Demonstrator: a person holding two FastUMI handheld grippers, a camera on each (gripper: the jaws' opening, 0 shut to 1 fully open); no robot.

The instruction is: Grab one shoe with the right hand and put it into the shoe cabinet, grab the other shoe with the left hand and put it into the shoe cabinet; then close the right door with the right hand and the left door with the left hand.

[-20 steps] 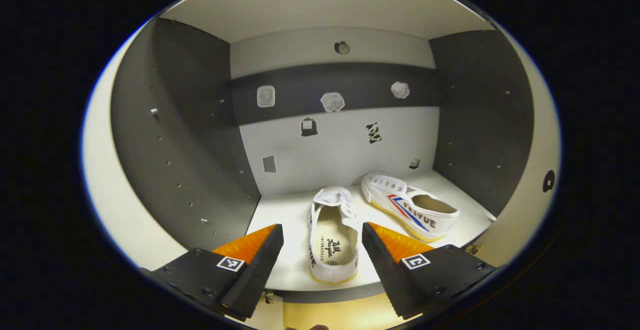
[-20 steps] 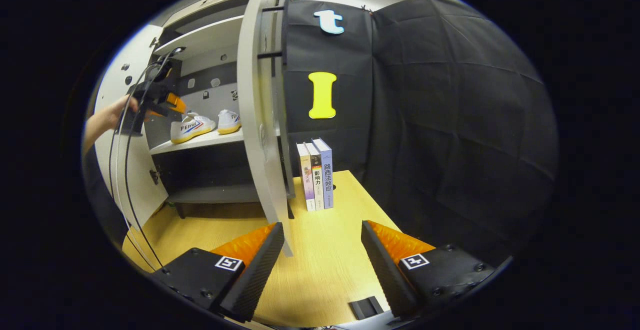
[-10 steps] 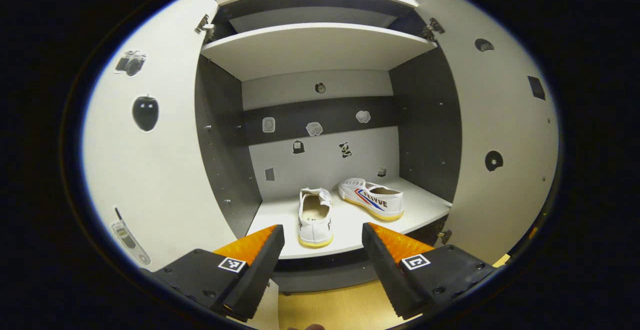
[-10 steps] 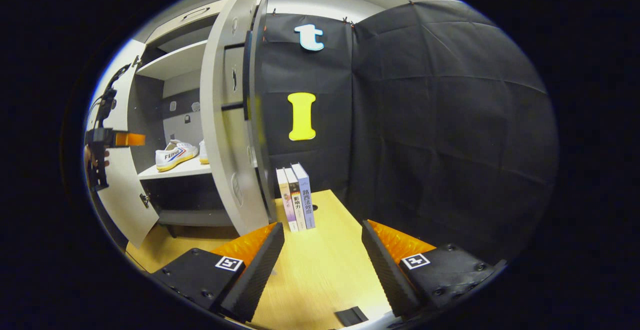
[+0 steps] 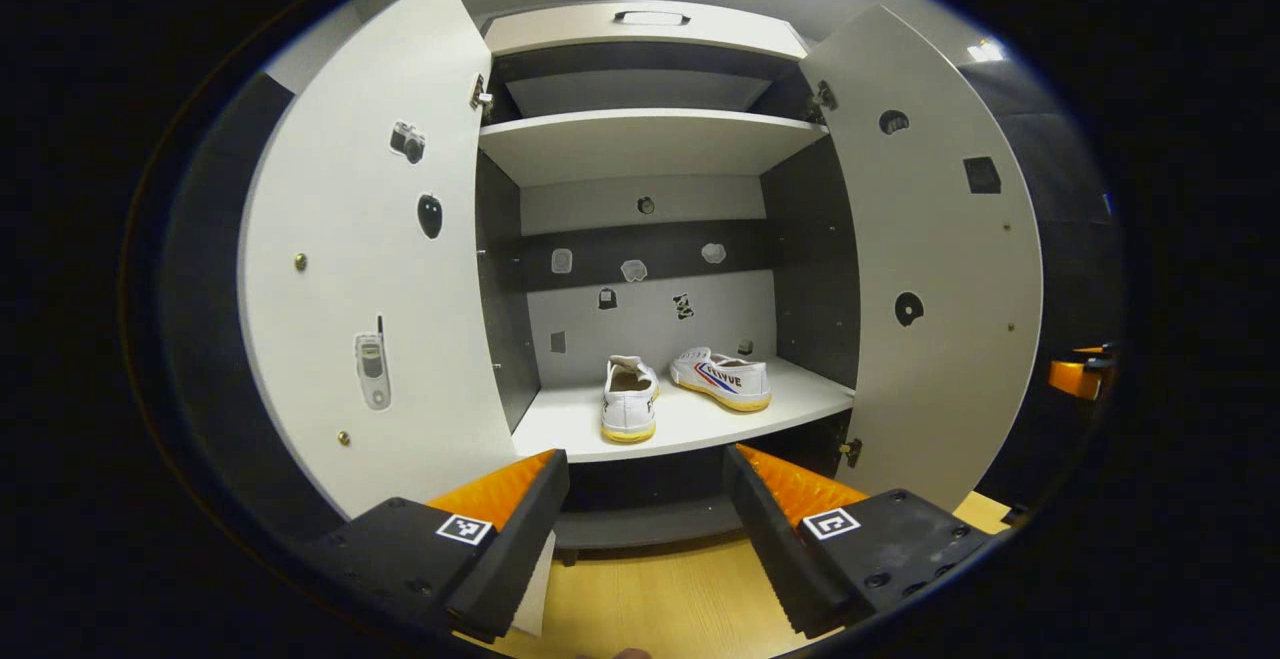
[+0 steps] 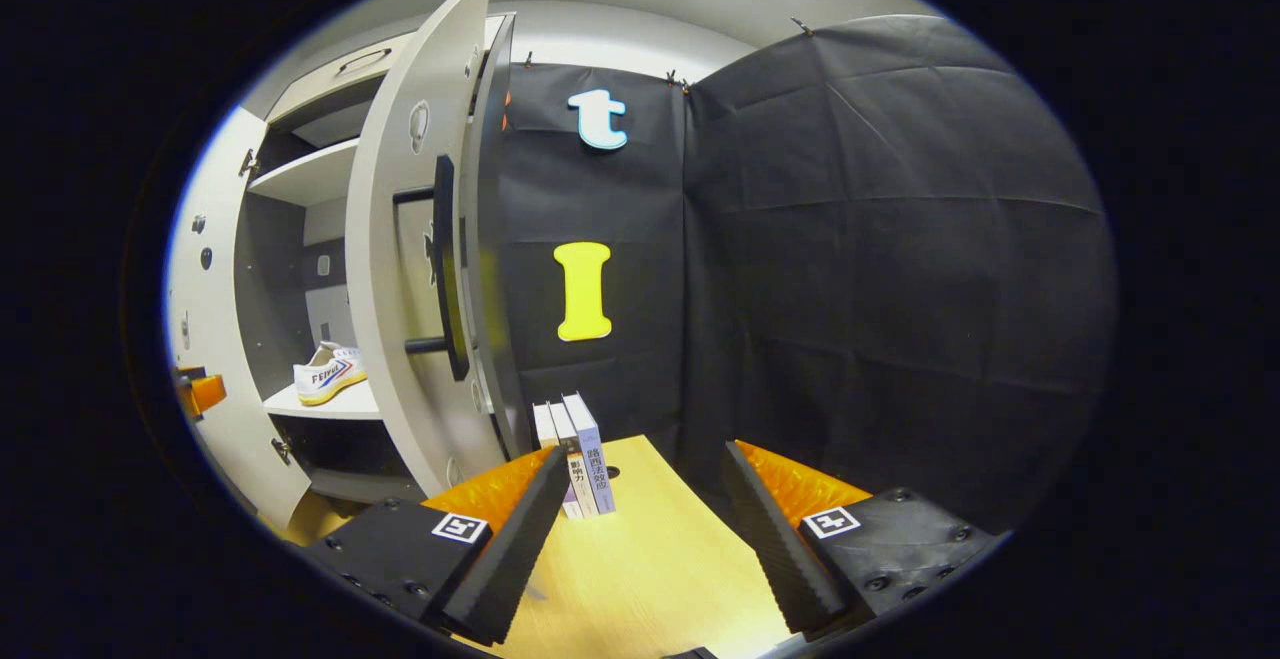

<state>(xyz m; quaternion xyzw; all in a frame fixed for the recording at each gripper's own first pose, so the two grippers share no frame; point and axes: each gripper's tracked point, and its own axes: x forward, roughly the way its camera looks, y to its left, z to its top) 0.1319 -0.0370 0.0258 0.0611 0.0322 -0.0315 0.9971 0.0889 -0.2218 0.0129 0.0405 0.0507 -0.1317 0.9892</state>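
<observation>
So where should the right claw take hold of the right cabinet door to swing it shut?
Go for the black bar handle on the right door. It runs upright and stands off the outer face on two posts, so the open right claw can come from the outside, one finger either side.

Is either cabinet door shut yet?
No, in the left gripper view the left door and right door both stand swung open beside the shoes.
</observation>
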